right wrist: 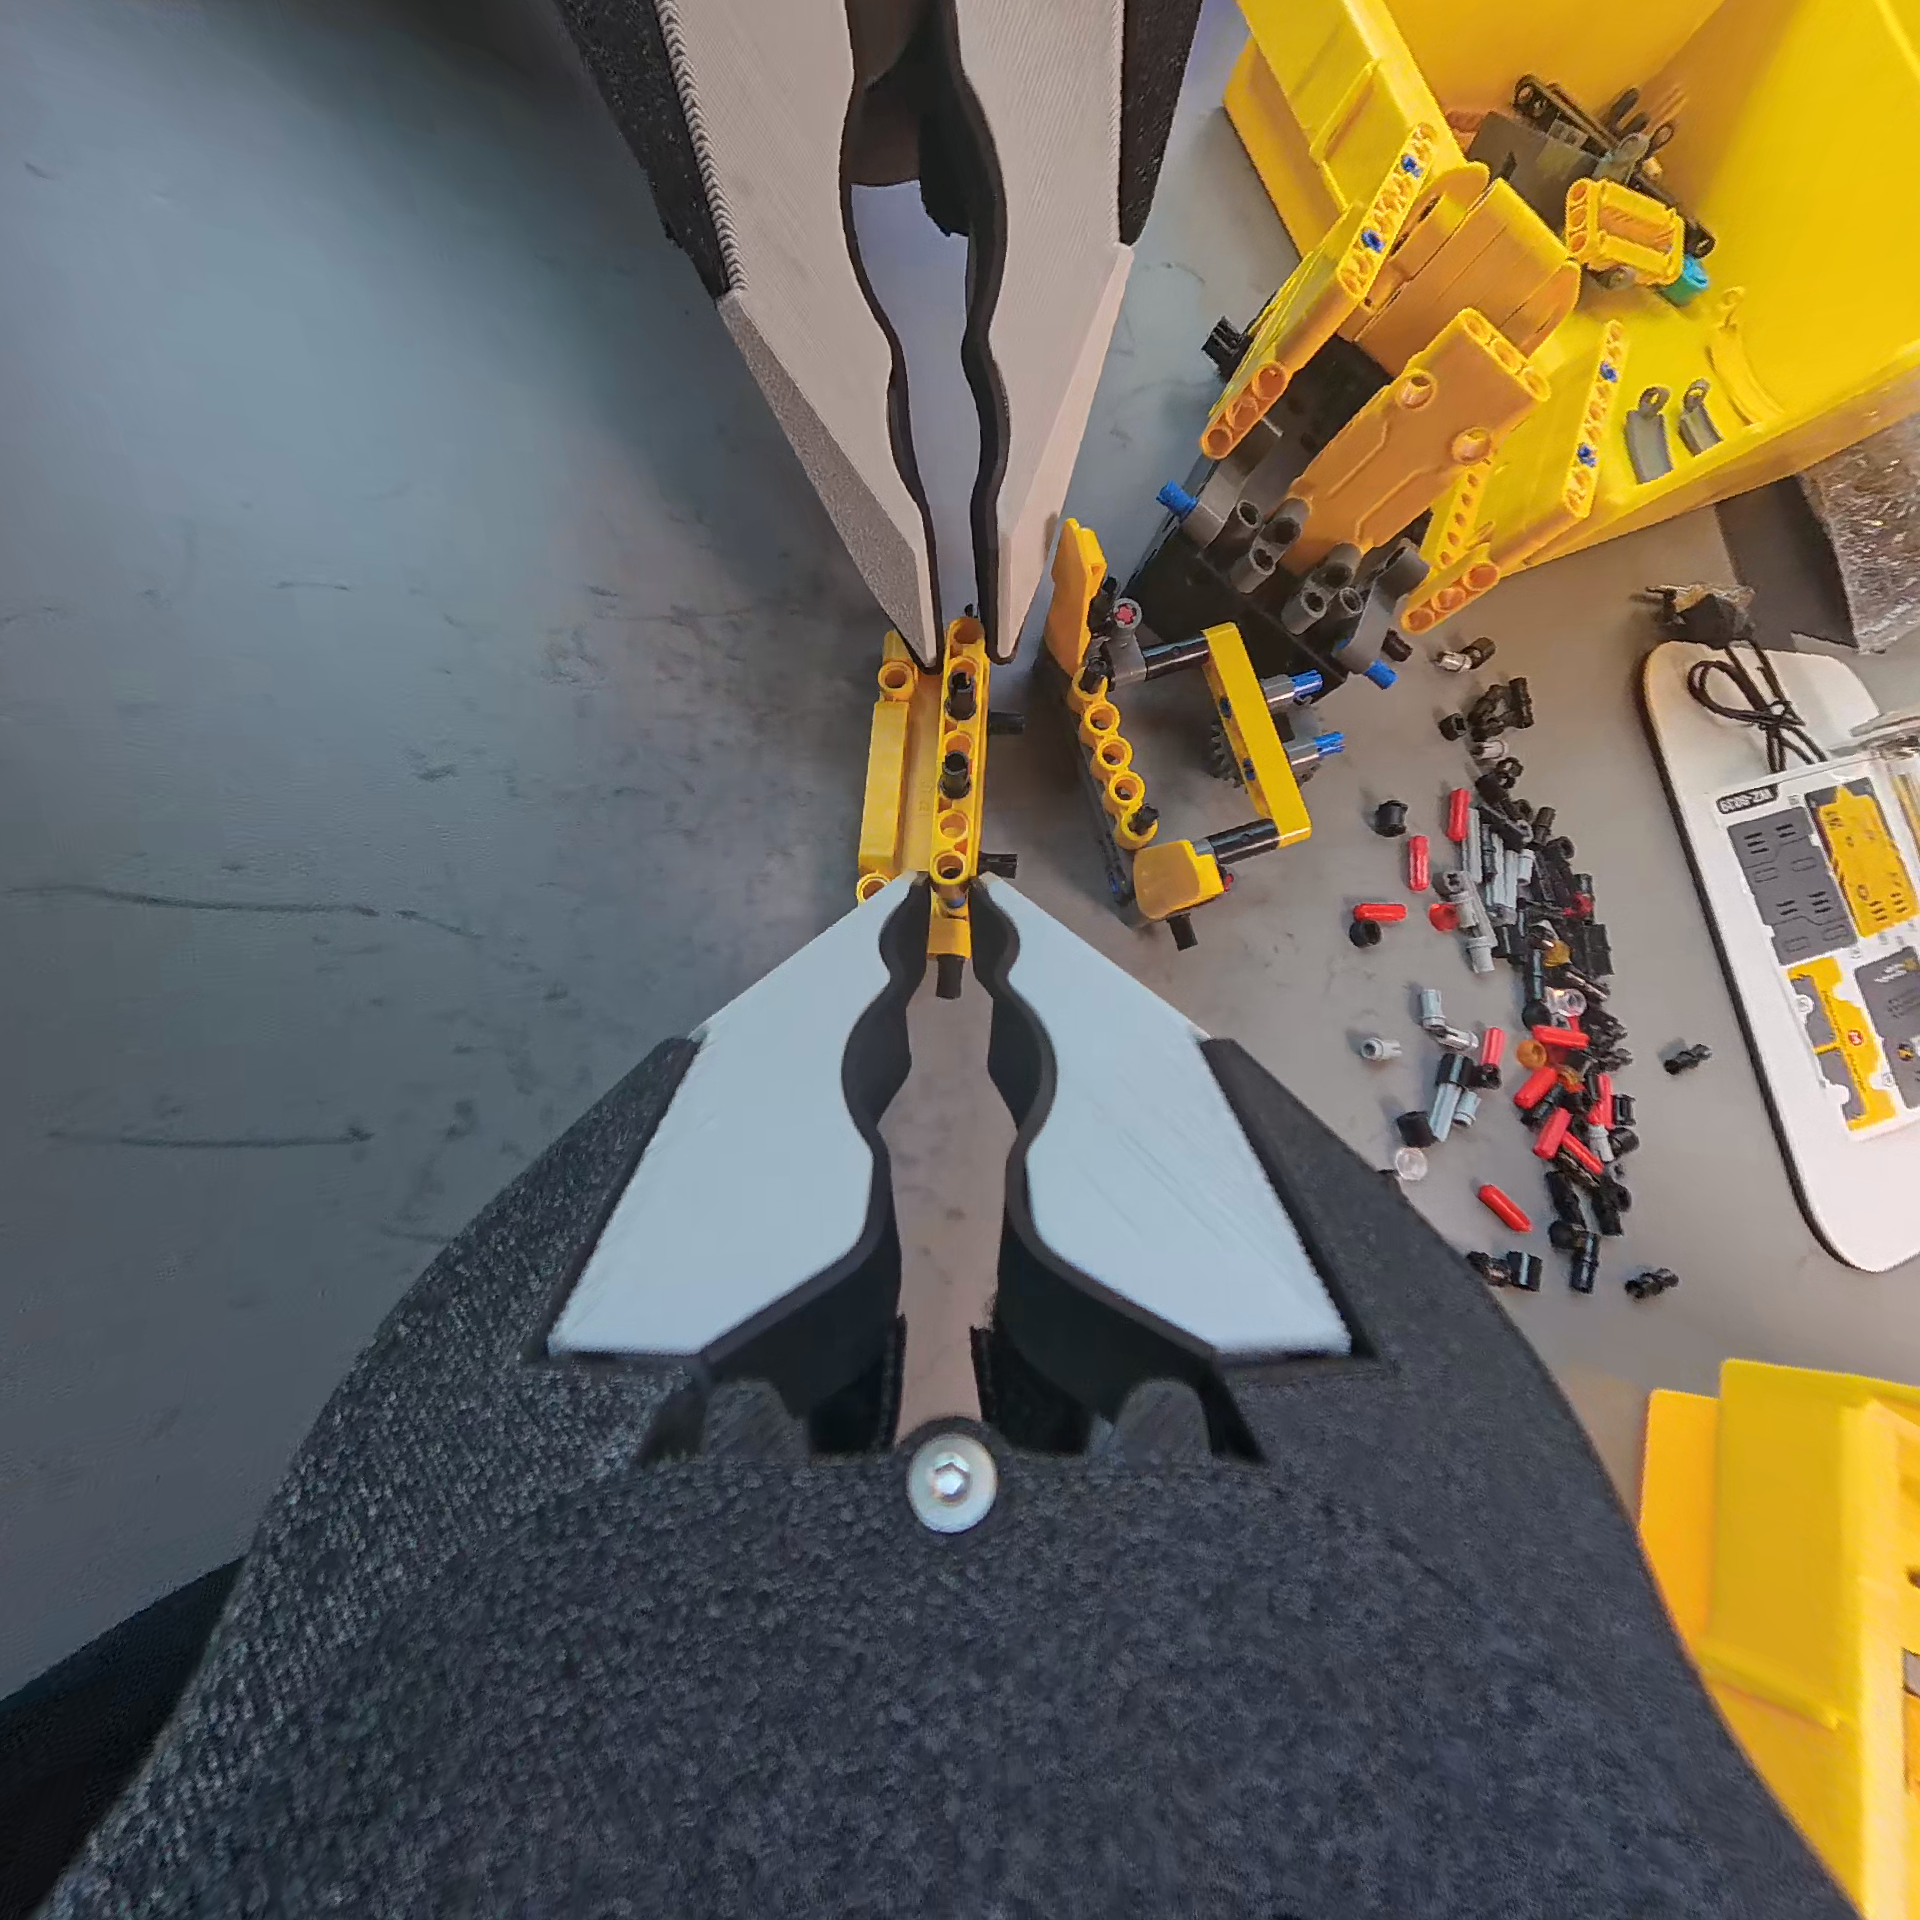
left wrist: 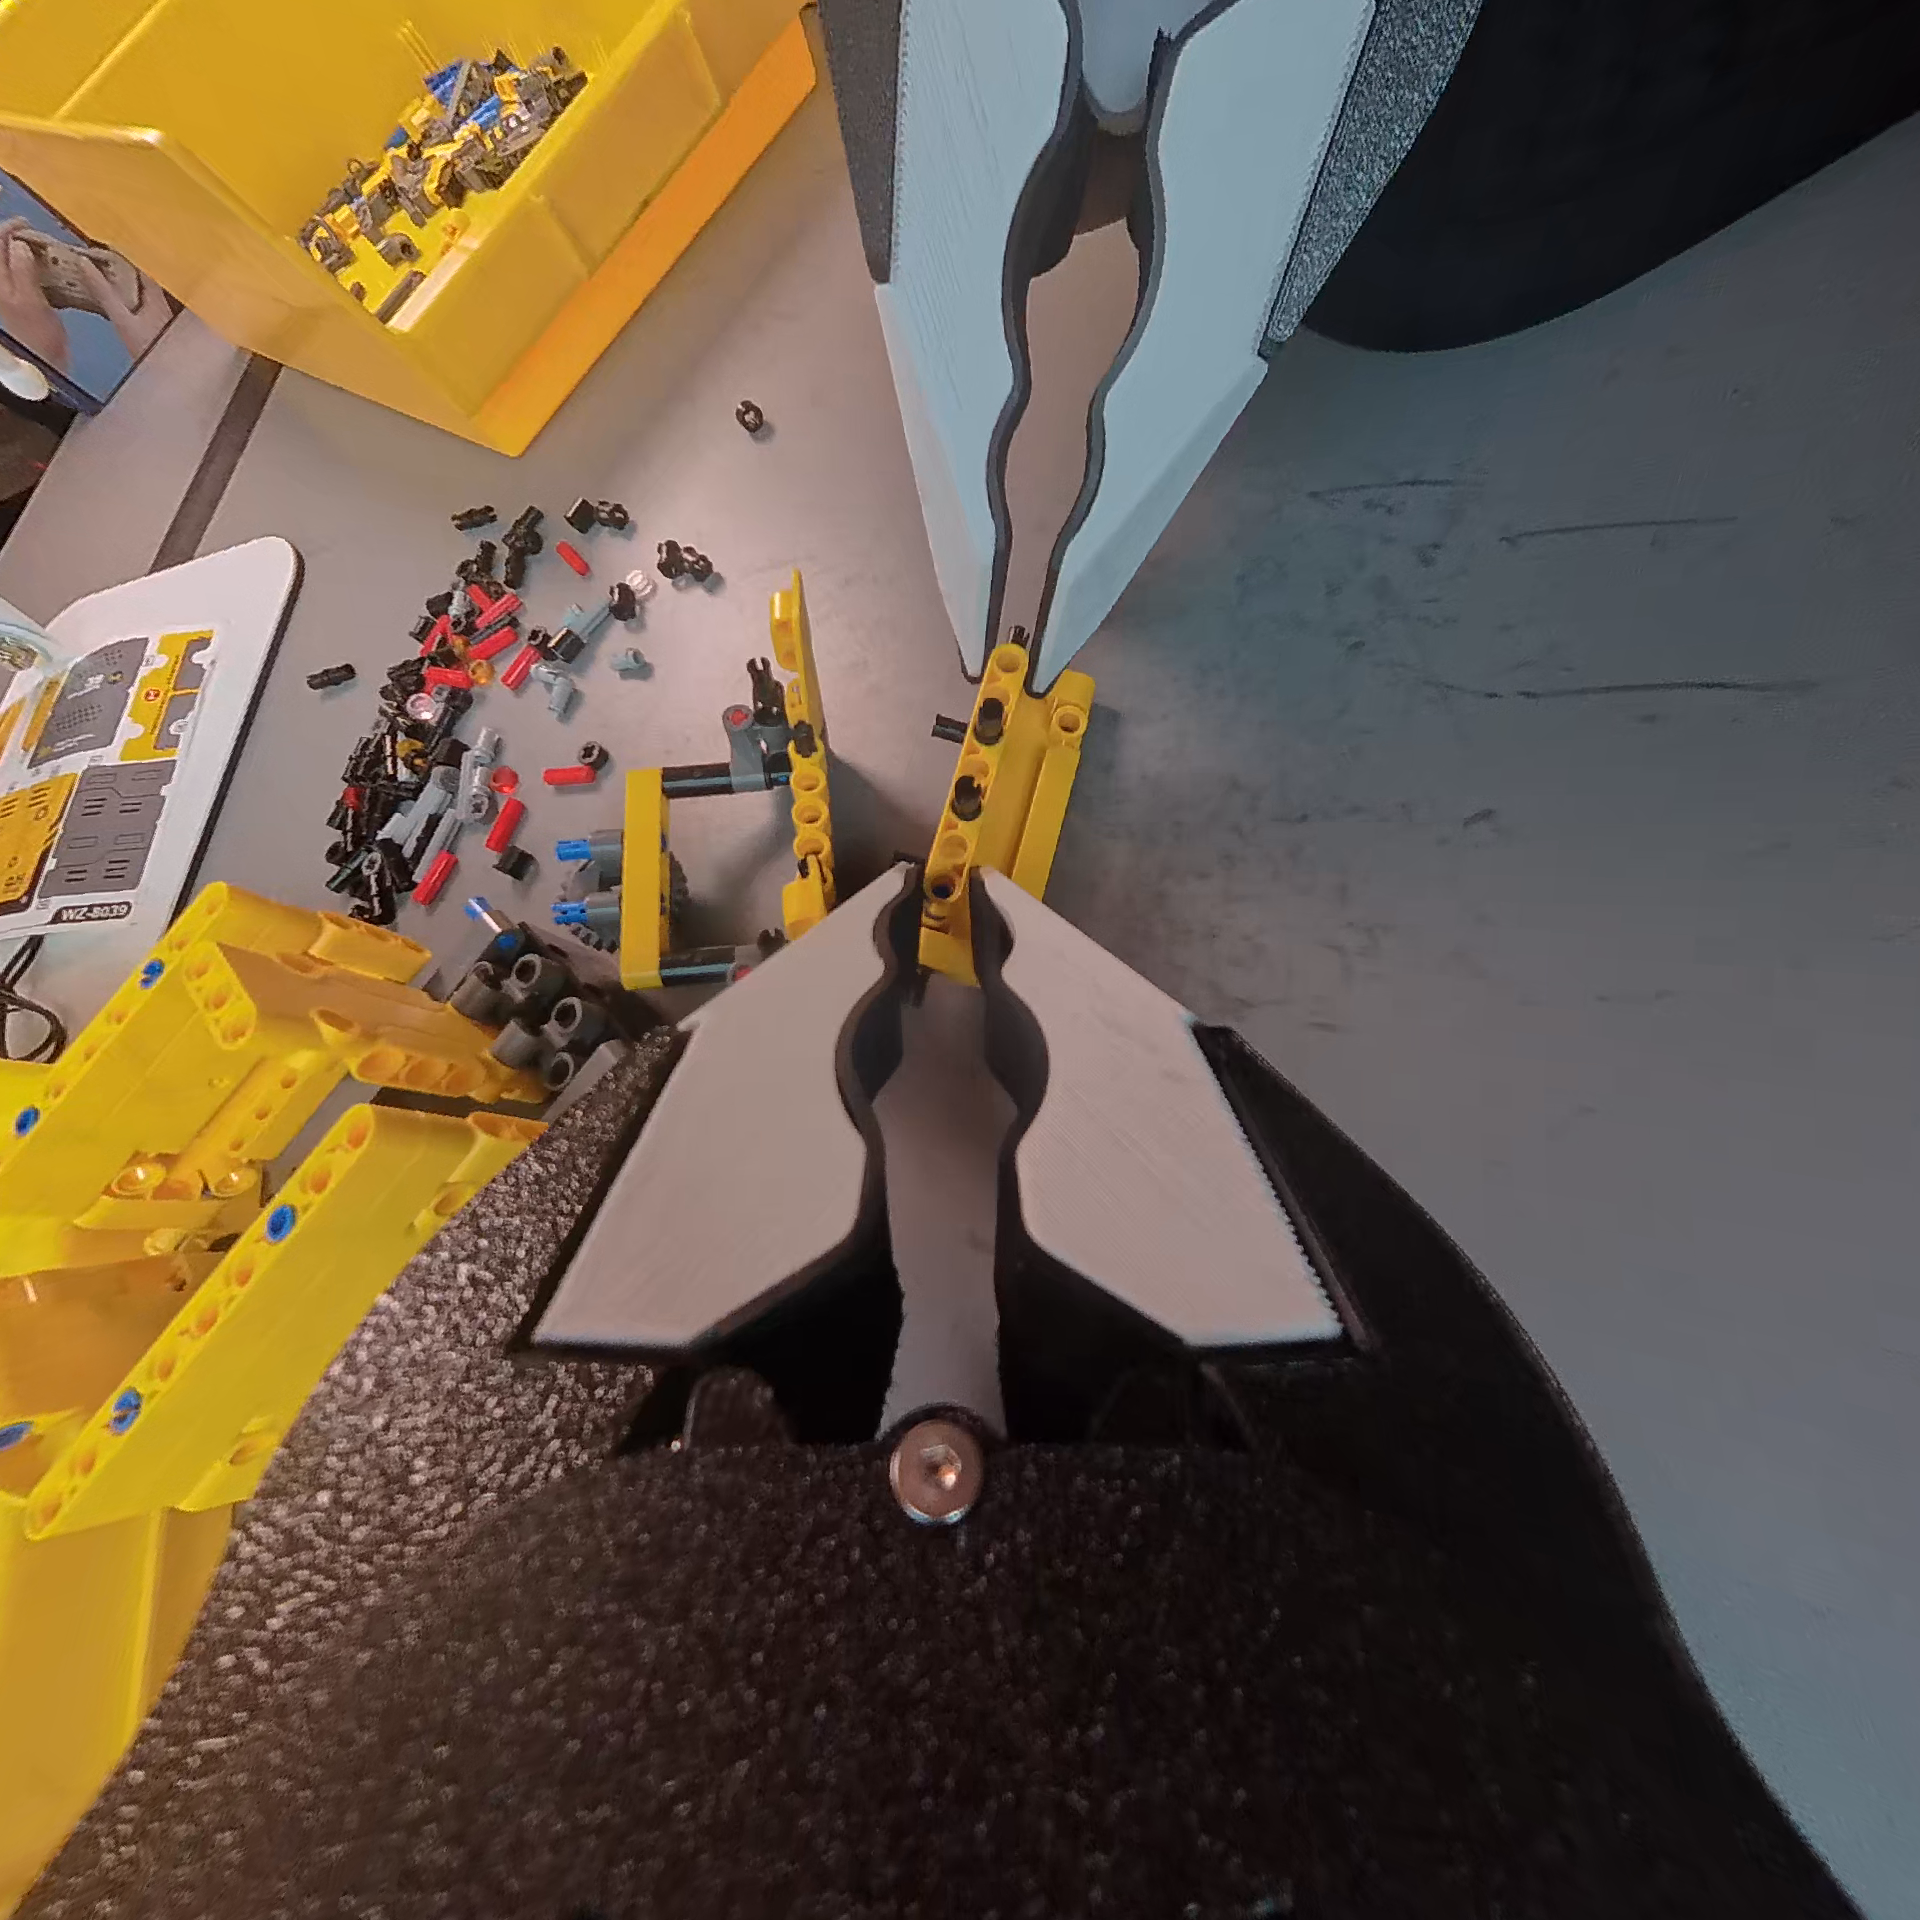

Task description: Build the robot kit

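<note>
Two grippers, left gripper (left wrist: 940, 894) and right gripper (right wrist: 948, 899), are seen with jaws closed narrowly on opposite ends of one yellow beam assembly (left wrist: 982, 800) above mid-tabletop (left wrist: 1455, 831); alignment should be held while pressed.

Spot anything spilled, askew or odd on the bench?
Yes: small black, red and grey pins lie scattered loose on the table, outside the yellow bin. One black connector sits apart. Both tools grip the yellow beam assembly by its ends.
</note>
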Demonstrator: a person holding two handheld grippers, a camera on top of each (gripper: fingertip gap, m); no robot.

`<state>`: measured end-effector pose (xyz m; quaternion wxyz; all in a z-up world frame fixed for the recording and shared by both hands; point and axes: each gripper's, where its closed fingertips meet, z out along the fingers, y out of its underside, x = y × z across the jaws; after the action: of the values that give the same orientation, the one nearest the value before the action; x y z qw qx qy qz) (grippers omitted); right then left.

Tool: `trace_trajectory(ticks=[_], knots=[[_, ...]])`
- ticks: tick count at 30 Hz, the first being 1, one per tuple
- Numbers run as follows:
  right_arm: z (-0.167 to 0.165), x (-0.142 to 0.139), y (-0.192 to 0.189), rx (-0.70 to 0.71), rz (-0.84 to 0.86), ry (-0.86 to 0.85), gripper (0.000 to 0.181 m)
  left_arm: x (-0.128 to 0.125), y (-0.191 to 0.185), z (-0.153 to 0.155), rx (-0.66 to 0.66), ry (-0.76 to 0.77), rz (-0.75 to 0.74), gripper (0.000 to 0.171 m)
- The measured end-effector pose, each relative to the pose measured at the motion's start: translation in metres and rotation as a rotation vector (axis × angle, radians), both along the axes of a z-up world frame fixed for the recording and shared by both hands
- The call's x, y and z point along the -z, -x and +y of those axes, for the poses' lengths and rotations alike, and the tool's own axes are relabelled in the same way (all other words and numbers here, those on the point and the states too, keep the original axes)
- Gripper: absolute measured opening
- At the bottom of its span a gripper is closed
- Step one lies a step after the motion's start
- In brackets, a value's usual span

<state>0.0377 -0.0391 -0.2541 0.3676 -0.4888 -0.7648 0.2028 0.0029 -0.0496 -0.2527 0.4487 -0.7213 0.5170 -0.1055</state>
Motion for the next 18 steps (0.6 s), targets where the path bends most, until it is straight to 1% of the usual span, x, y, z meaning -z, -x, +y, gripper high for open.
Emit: trace_trajectory(ticks=[5, 11, 18], knots=[[0.0005, 0.0004, 0.0006, 0.001, 0.003, -0.002, 0.006, 0.0004, 0.0005, 0.0004, -0.001, -0.002, 0.001, 0.008], [0.0046, 0.0007, 0.0012, 0.027, 0.002, 0.037, 0.006, 0.0012, 0.0009, 0.003, -0.01, 0.002, -0.003, 0.008], [0.008, 0.0015, 0.0016, 0.039, -0.022, 0.109, 0.006, 0.0054, 0.0009, 0.0055, -0.014, 0.065, -0.013, 0.008]])
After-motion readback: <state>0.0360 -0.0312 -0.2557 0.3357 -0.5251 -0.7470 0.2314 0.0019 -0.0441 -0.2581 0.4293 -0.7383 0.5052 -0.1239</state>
